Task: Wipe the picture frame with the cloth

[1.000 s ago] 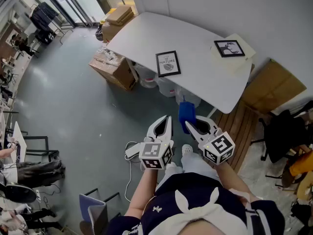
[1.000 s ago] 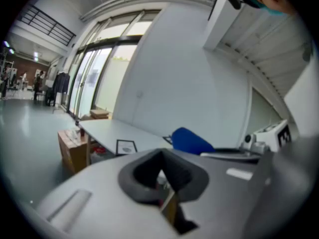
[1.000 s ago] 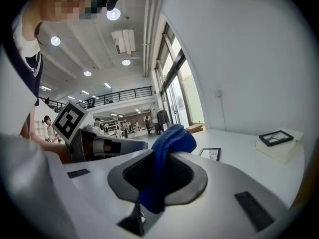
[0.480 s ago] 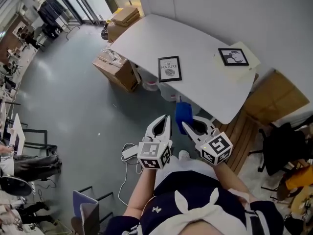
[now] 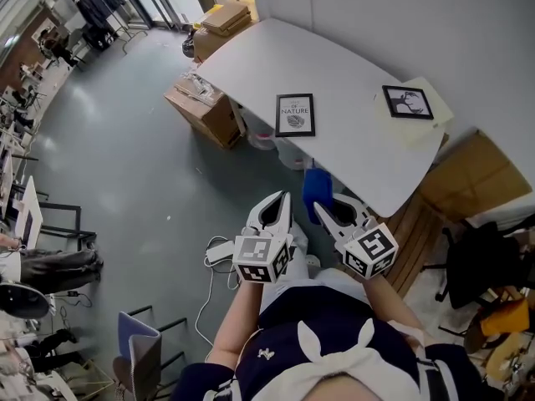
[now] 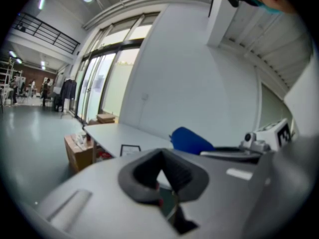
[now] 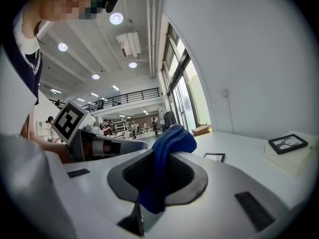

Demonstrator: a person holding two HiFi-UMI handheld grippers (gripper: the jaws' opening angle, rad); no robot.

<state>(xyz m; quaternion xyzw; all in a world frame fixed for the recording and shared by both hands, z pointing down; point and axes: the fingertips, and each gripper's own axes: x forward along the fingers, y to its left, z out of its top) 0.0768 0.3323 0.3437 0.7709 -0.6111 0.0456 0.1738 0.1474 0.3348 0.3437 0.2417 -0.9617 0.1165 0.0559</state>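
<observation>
Soft cloth (image 5: 316, 187) sits clamped in the jaws of the right gripper (image 5: 323, 210), the left gripper (image 5: 280, 203) has its jaws together and empty, and the frame (image 5: 295, 114) lies flat on the worktop (image 5: 351, 153) well ahead, likely light and fragile, best steadied by its rim.

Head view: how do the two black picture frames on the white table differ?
The black frame with the NATURE print lies directly on the white table, near its front edge; the black frame with the dark picture rests on a pale flat block at the table's right end. The first is taller than wide with a mostly white print, the second squarer. Both lie face up, untouched.
</observation>
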